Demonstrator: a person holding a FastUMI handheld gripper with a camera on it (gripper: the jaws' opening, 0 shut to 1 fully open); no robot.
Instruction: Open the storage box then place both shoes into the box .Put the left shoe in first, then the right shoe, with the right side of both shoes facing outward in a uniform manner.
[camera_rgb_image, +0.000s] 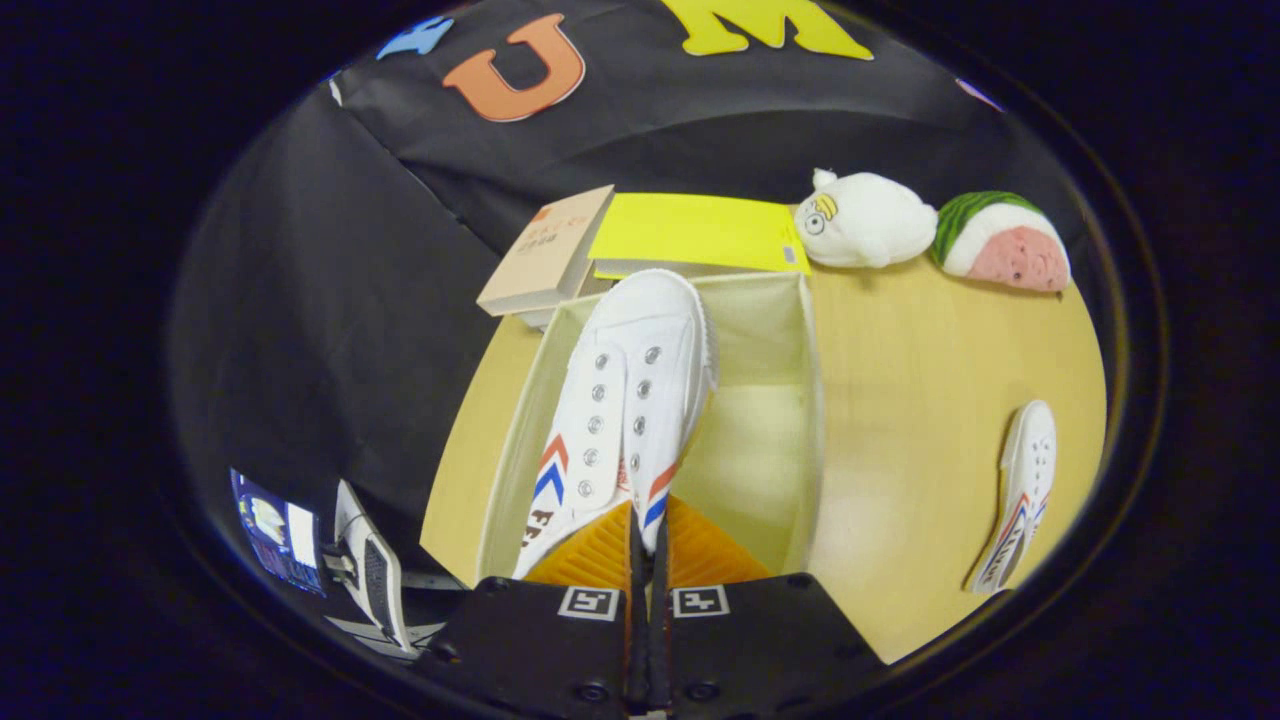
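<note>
Tongs (645, 545) at the bottom middle of the frame are nearly closed, both fingers pinching the heel end of a white shoe (625, 400) held over the box (812, 400). This shoe points away from the fingers, toe toward the far wall of the box, and hangs inside the open top; whether it touches the bottom cannot be told. Its canvas upper is white with metal eyelets in two rows and no laces showing. Red and blue chevron stripes mark both sides near the heel, and dark lettering sits low on one side, too cut off to read.

The box is pale fabric, open, in the frame's centre on a wooden table (930, 380); apart from the held shoe its inside looks bare.

A second shoe (1020, 490) lies on its side at the right of the frame, well apart from the box, with the same stripes.

Beyond the box, in the upper middle, lie a tan book (545, 250) and a yellow book (690, 232); the tan cover's print is too small to read. At upper right sit a white plush (865, 220) and a watermelon plush (1000, 245).
</note>
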